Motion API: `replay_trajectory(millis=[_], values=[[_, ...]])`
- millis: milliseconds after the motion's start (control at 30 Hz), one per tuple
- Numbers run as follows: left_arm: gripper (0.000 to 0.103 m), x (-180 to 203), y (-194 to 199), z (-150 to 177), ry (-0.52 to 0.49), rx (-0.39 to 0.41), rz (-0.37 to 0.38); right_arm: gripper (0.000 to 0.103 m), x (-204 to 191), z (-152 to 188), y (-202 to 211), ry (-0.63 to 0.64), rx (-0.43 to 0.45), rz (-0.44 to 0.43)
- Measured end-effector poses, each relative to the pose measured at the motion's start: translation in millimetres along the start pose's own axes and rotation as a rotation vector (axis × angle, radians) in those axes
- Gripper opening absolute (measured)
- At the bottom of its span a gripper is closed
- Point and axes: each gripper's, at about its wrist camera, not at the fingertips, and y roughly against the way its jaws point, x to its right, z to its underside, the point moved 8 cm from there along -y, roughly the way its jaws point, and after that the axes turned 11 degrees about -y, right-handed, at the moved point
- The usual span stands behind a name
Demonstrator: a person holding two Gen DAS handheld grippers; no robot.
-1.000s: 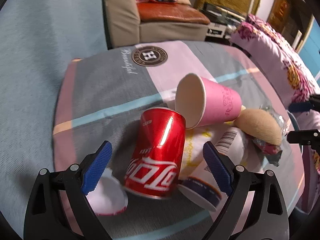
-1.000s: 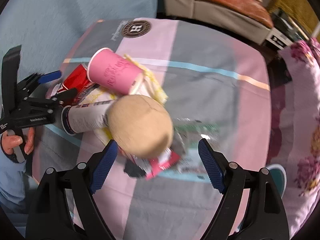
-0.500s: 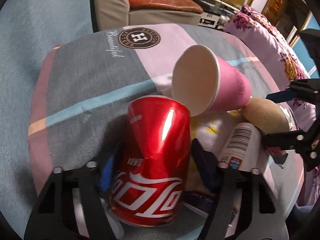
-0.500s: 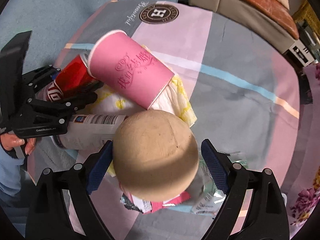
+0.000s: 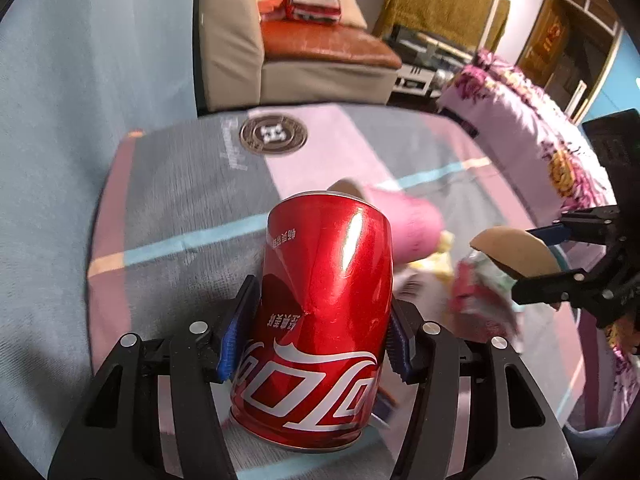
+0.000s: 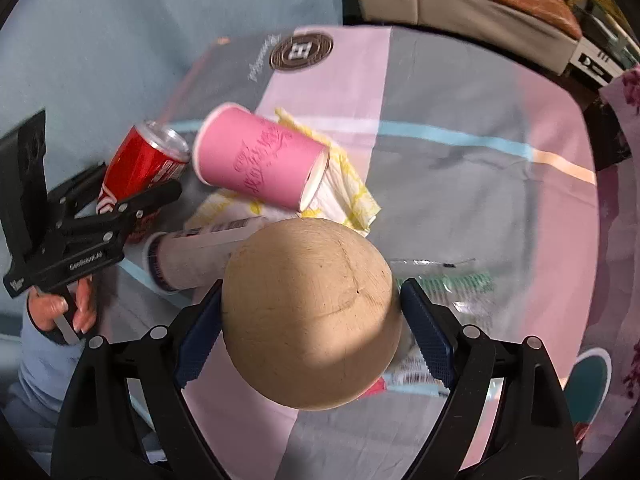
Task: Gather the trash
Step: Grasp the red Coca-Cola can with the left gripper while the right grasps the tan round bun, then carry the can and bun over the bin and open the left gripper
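A dented red cola can is raised off the cloth and tilted, with my left gripper shut on its sides. In the right wrist view that can shows at the left. My right gripper is shut on an upturned tan bowl, one pad against each side. The bowl hangs tilted above the wrappers. Lying on the cloth are a pink paper cup, a white tube with a barcode, a yellow-white napkin, a clear wrapper and a red wrapper.
The trash lies on a table under a pink, grey and blue cloth. A beige armchair with a brown seat stands behind it, and a floral cover drapes at the right. A person's hand holds the left gripper.
My left gripper closed on the cola can and raised it from the cloth. My right gripper came down around the tan bowl, and its pads now rest against the bowl's sides.
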Motion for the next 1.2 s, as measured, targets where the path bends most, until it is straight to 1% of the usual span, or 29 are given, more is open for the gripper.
replay_trajectory(millis=[100, 167, 300, 400, 500, 667, 833, 1067, 1200], values=[[0.058, 21, 20, -2, -0.033, 0.029, 0.014, 0.082, 3, 7, 17, -0.013, 0.026, -0.015], [0.058, 36, 29, -1, -0.06, 0.039, 0.028, 0.082, 7, 17, 22, -0.027, 0.036, -0.002], [0.058, 76, 37, 5, -0.096, 0.042, 0.082, 0.082, 28, 43, 32, -0.078, 0.047, 0.011], [0.058, 104, 36, 10, -0.118, 0.031, 0.116, 0.082, 49, 64, 43, -0.157, 0.07, -0.014], [0.058, 127, 33, 16, -0.127, 0.019, 0.143, 0.082, 72, 83, 55, -0.226, 0.1, -0.017], [0.058, 166, 27, 16, -0.147, 0.002, 0.181, 0.082, 104, 104, 73, -0.314, 0.154, -0.038], [0.058, 206, 19, 12, -0.185, -0.012, 0.206, 0.082, 133, 120, 88, -0.373, 0.195, -0.043], [0.058, 265, 6, -5, -0.241, -0.026, 0.248, 0.082, 174, 138, 115, -0.438, 0.255, -0.067], [0.058, 300, -5, -14, -0.28, -0.038, 0.27, 0.082, 207, 150, 134, -0.493, 0.303, -0.077]])
